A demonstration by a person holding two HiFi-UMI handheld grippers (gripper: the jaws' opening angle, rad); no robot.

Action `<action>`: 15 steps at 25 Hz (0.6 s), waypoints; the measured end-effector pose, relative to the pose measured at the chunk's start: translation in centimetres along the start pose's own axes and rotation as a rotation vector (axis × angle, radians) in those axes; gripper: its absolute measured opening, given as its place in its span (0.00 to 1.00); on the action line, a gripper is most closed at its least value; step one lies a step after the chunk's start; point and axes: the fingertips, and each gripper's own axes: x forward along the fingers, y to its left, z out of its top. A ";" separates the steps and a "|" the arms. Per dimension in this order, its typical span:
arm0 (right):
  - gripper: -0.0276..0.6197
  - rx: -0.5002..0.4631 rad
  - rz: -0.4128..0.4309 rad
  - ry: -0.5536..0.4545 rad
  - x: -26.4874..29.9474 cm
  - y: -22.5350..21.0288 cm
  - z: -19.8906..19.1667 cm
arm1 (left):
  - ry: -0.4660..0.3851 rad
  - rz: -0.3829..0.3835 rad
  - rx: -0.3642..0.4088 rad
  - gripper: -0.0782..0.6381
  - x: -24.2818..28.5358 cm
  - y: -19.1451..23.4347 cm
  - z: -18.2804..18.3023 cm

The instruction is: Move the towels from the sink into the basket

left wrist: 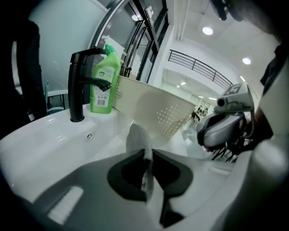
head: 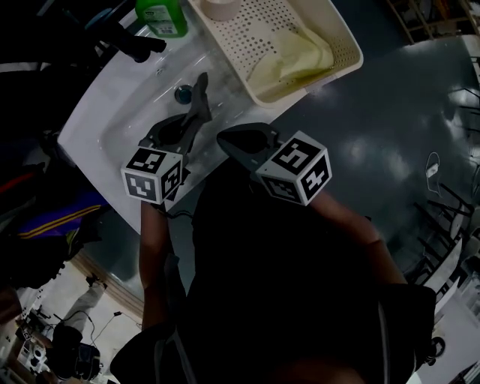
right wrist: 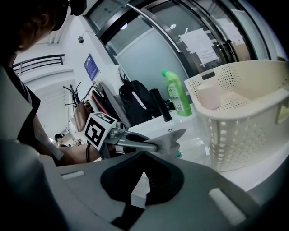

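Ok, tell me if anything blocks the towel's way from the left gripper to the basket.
Nothing visible does. The towel is pinched in the left gripper above the sink; the basket stands just beyond, with only its own near wall to lift over.

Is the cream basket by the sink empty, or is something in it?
Not empty. In the head view a pale yellow towel lies crumpled in the basket, and a pale cup sits in one corner.
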 end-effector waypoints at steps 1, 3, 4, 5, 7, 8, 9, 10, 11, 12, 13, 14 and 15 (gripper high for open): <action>0.04 -0.010 0.005 -0.004 -0.2 0.1 0.2 | -0.008 0.008 -0.002 0.14 -0.4 -0.3 0.3; 0.04 -0.027 0.012 -0.011 -0.6 0.3 0.7 | -0.024 0.022 -0.010 0.14 -1.1 -0.8 0.9; 0.04 -0.034 0.015 -0.015 -0.8 0.3 0.9 | -0.032 0.028 -0.012 0.14 -1.4 -1.0 1.2; 0.04 -0.042 0.018 -0.020 -1.0 0.4 1.1 | -0.040 0.034 -0.012 0.14 -1.7 -1.3 1.5; 0.04 -0.055 0.023 -0.032 -1.5 0.5 1.6 | -0.057 0.047 -0.008 0.14 -2.4 -1.8 2.3; 0.04 -0.061 0.025 -0.040 -1.8 0.6 1.8 | -0.068 0.053 -0.005 0.14 -2.8 -2.1 2.8; 0.04 -0.066 0.028 -0.047 -2.2 0.7 2.0 | -0.081 0.056 -0.004 0.14 -3.2 -2.4 3.3; 0.04 -0.070 0.031 -0.053 -2.6 0.9 2.2 | -0.095 0.057 -0.005 0.14 -3.6 -2.7 3.8; 0.04 -0.075 0.034 -0.058 -3.0 1.0 2.4 | -0.110 0.057 -0.007 0.14 -3.9 -3.1 4.3; 0.04 -0.080 0.037 -0.064 -3.4 1.1 2.6 | -0.124 0.058 -0.007 0.14 -4.3 -3.4 4.9; 0.04 -0.084 0.041 -0.071 -3.8 1.3 2.9 | -0.136 0.061 -0.005 0.14 -4.6 -3.8 5.4; 0.04 -0.089 0.044 -0.079 -4.3 1.4 3.1 | -0.144 0.066 0.004 0.14 -4.9 -4.1 5.9; 0.04 -0.093 0.047 -0.088 -4.7 1.5 3.4 | -0.150 0.072 0.019 0.14 -5.2 -4.5 6.4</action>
